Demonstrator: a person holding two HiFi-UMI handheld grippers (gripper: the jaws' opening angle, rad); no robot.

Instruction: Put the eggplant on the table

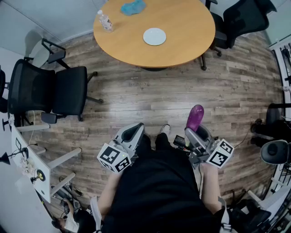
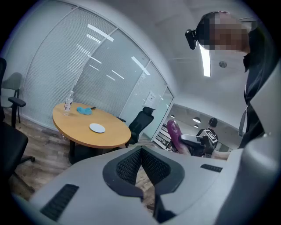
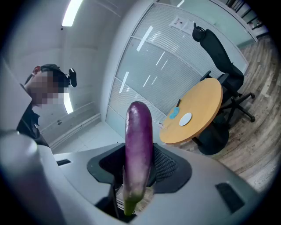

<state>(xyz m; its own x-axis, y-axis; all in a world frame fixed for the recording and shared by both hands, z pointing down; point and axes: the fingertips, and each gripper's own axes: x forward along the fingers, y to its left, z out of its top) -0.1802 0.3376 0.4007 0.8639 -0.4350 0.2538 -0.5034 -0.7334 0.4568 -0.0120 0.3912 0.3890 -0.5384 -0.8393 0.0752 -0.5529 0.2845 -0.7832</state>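
As a person in black faces the round desk (image 1: 182,27) from across the room, the R gripper (image 1: 196,132) has its jaws spread wide and clamped on the eggplant (image 3: 138,145). The veg runs lengthwise between the pads, w/ green stem end back by the gripper body and purple tip poking out past the jaw tips toward the desk. The L gripper (image 2: 141,165), just beside it at the person's front, has its jaws closed together w/ nothing between them. Beyond both is bare wood floor (image 1: 150,98), w/ a black office chair (image 1: 54,91) off to the left. Farther on, well apart from the eggplant, the desk carries a white plate (image 1: 154,36) near its middle, a water bottle (image 1: 105,21) at its left edge and a blue cloth (image 1: 132,7) at the far side. More black chairs (image 1: 241,18) sit at the desk's right.
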